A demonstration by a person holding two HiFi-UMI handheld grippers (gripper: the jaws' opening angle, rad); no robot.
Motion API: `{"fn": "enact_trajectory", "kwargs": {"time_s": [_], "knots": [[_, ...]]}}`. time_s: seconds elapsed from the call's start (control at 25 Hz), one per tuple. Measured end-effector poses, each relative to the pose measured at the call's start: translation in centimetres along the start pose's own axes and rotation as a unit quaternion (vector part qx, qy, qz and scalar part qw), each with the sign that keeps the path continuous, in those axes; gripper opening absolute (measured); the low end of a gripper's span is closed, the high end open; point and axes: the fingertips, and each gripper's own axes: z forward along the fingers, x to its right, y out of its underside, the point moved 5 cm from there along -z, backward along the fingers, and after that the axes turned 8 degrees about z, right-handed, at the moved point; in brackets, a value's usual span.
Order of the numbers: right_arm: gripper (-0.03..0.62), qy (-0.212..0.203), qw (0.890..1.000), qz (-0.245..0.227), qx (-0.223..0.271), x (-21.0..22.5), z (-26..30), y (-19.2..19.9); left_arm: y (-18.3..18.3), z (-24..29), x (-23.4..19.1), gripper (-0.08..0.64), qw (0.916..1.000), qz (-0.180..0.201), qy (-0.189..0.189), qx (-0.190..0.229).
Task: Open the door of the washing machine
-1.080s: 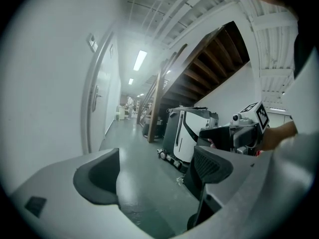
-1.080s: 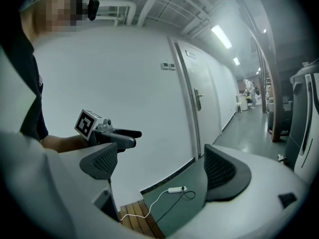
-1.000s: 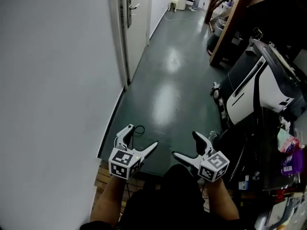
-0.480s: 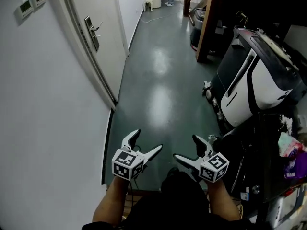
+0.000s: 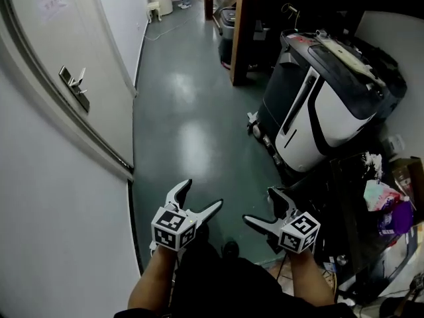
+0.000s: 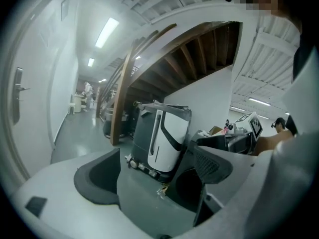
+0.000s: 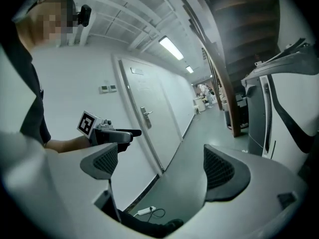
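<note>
Your head has turned right along the corridor: the white-and-dark machine (image 5: pixel 318 105) now looms larger and nearer the middle of the head view, while the wall door (image 5: pixel 66 52) has slid away to the upper left edge.

A corridor floor (image 5: pixel 185 131) runs from near to far down the middle. Along its left side stands a wall (image 5: pixel 59 244), with a door (image 5: pixel 46 52) set in it farther on and a door handle (image 5: pixel 74 85) on that door. On the right stands the washing machine (image 5: pixel 324 105), with a post (image 5: pixel 242 32) just behind it on the far side. Near right of the machine lies a pile of bags and packets (image 5: pixel 387 207). The left gripper (image 5: pixel 202 193) and right gripper (image 5: pixel 258 205) hang side by side, apart, over the near floor, the left nearer the wall, the right nearer the machine. A power strip (image 7: pixel 144 211) lies on the floor by the wall's foot.
</note>
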Motion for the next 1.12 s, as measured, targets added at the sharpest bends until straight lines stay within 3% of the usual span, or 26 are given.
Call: {"fn": "enact_trajectory", "kwargs": {"time_s": [0.24,0.56,0.76,1.12], "knots": [[0.548,0.093,0.995,0.015,0.045,2.2,1.1,-3.5,-2.0,7.1,-2.4,0.48,0.9928,0.026,0.115,-0.019],[0.546,0.208,0.973,0.057,0.085,2.0,0.4,-3.0,-6.1,13.3,-1.6,0.465,0.9623,0.068,0.263,-0.014],[0.546,0.293,0.944,0.098,0.119,1.6,-3.9,0.4,-5.5,16.4,2.7,0.434,0.9366,0.096,0.336,-0.026],[0.541,0.398,0.884,0.149,0.193,-1.0,-15.4,6.5,-3.5,16.7,17.3,0.414,0.8746,0.142,0.46,-0.054]]}}
